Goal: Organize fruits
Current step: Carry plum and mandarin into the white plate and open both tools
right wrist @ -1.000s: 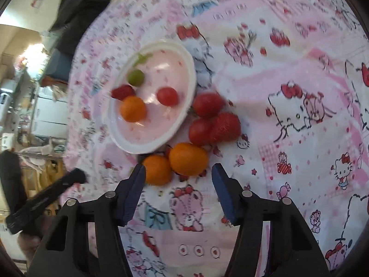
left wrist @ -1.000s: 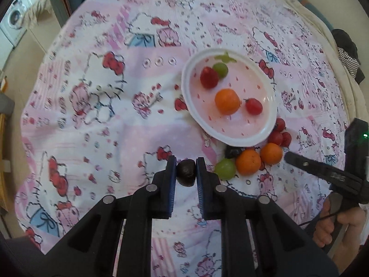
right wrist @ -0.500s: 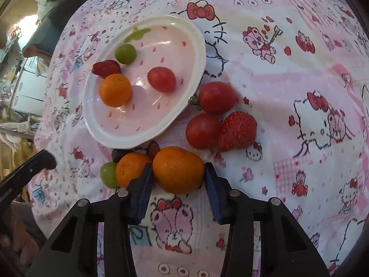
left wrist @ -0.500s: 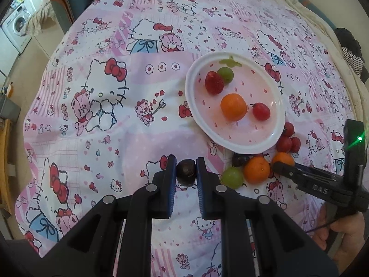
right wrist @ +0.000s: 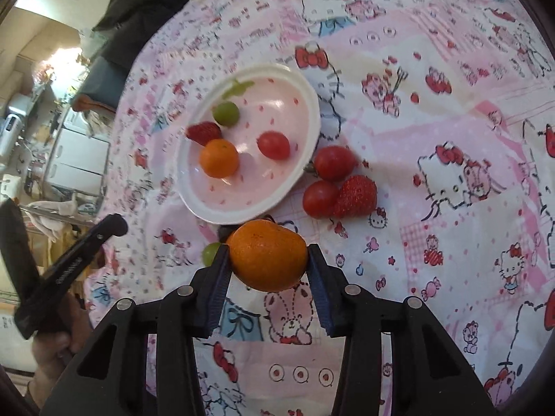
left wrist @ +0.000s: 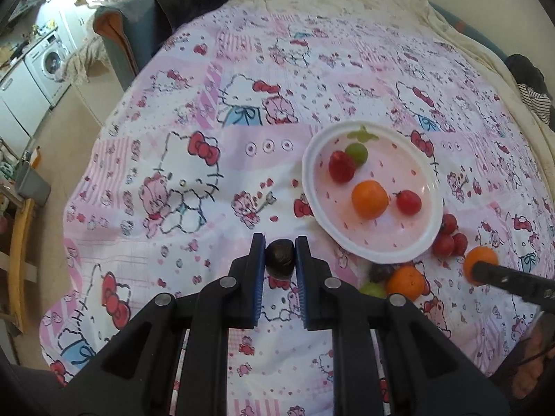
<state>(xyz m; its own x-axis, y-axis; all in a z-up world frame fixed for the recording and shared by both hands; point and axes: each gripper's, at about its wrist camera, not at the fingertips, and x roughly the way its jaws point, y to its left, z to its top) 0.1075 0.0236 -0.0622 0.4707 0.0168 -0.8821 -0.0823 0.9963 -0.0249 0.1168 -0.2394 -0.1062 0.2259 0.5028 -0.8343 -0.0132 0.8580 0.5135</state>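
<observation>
A white plate on the pink cartoon bedsheet holds an orange, a strawberry, a green grape and a cherry tomato. My left gripper is shut on a dark grape, held just left of the plate's near rim. My right gripper is shut on an orange, lifted off the sheet below the plate. On the sheet beside the plate lie two tomatoes, a strawberry, another orange, a green grape and a dark grape.
The sheet covers a bed whose left edge drops to the floor. A washing machine and a chair stand beyond it. Dark clothing lies at the far right. A hand holds the left gripper's handle.
My right gripper closed around the orange and lifted it off the sheet. My left gripper tilted up with the dark grape still held, bringing more of the room into its view.
</observation>
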